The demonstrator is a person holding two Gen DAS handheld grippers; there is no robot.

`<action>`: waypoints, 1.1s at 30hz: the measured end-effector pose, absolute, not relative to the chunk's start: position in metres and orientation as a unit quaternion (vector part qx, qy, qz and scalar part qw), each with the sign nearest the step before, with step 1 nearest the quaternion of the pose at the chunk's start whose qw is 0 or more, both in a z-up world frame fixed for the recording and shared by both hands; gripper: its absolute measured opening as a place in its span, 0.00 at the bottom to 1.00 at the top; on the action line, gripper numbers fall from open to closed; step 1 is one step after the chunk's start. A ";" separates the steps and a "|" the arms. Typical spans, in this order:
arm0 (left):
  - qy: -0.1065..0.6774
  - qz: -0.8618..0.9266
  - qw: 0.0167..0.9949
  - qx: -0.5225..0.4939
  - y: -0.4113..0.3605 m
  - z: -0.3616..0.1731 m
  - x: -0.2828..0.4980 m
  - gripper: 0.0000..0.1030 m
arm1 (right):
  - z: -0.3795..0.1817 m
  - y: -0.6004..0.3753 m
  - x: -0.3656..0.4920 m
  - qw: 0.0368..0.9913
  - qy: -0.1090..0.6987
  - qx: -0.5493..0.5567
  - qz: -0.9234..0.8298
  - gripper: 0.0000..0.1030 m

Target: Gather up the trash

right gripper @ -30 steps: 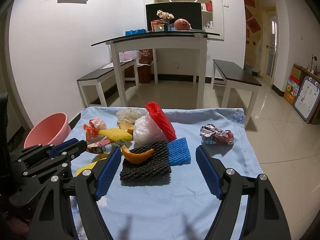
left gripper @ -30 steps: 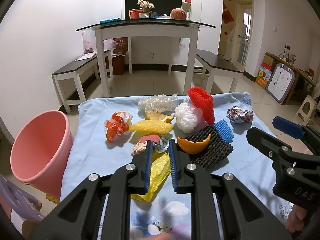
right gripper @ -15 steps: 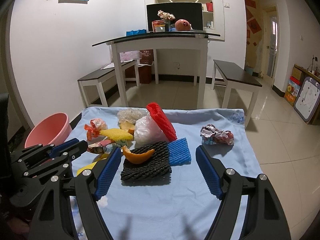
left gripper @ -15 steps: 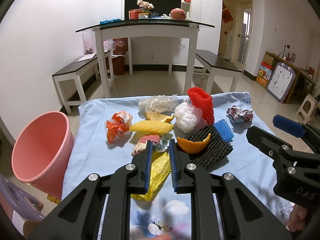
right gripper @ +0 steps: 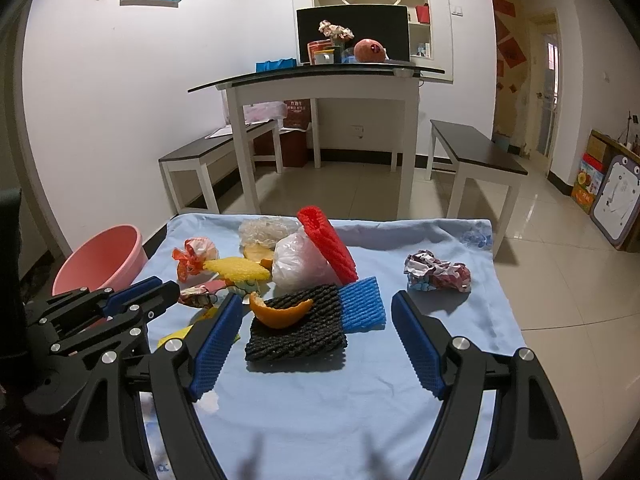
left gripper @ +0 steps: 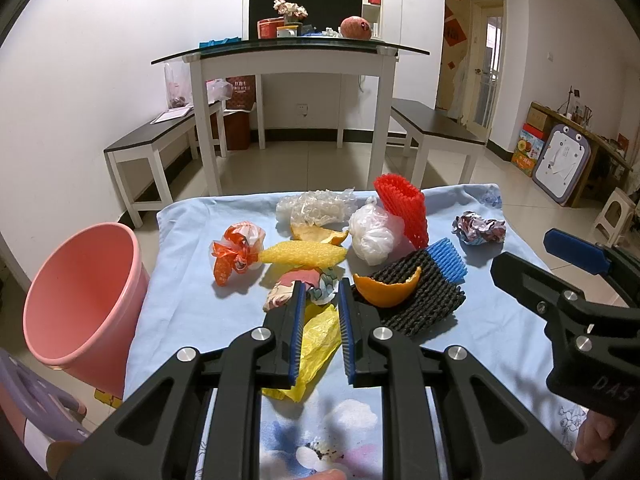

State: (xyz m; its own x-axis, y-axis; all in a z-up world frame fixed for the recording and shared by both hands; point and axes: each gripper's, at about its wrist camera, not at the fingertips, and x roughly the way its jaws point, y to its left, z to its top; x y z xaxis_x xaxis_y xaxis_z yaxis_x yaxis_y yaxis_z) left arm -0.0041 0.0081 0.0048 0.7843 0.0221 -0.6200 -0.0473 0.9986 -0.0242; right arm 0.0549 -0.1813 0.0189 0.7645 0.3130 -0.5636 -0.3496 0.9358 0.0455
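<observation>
Trash lies on a table with a light blue cloth (left gripper: 192,280): a yellow plastic bag (left gripper: 320,332), an orange peel (left gripper: 386,290) on a black foam net (left gripper: 424,304), blue foam (left gripper: 446,260), a red foam net (left gripper: 402,208), a white bag (left gripper: 372,232), a crumpled wrapper (left gripper: 478,228). My left gripper (left gripper: 322,336) is narrowly open around the yellow bag, its pads not touching it. My right gripper (right gripper: 316,344) is wide open above the black net (right gripper: 296,328) and orange peel (right gripper: 282,314). A pink bin (left gripper: 76,300) stands left of the table.
A yellow foam net (left gripper: 304,252), an orange-and-white wrapper (left gripper: 236,252), clear bubble wrap (left gripper: 316,206) and another peel (left gripper: 316,234) lie further back. Beyond stand a glass-topped white table (left gripper: 288,56) and two benches (left gripper: 160,136).
Both grippers and the trash stand almost as before; the views have shifted only slightly.
</observation>
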 end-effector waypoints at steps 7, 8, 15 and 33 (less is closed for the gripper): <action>0.328 0.018 0.944 -0.020 0.008 0.005 -0.004 0.16 | 0.018 -0.181 0.055 0.939 0.294 -0.031 0.176 0.74; 0.328 0.018 0.944 -0.019 0.008 0.004 -0.004 0.16 | 0.018 -0.181 0.055 0.939 0.294 -0.031 0.176 0.74; 0.329 0.019 0.944 -0.019 0.008 0.004 -0.004 0.16 | 0.018 -0.180 0.055 0.939 0.294 -0.032 0.176 0.74; 0.346 0.023 0.937 -0.028 0.018 -0.010 0.002 0.16 | 0.011 -0.180 0.066 0.938 0.296 -0.024 0.181 0.71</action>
State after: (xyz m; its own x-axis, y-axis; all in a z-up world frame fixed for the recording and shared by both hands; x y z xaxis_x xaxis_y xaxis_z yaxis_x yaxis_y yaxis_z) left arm 0.0015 0.0181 -0.0099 0.7593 0.0247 -0.6503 -0.0632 0.9974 -0.0359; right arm 0.0664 -0.1802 0.0114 0.7595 0.3250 -0.5635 -0.3538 0.9333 0.0613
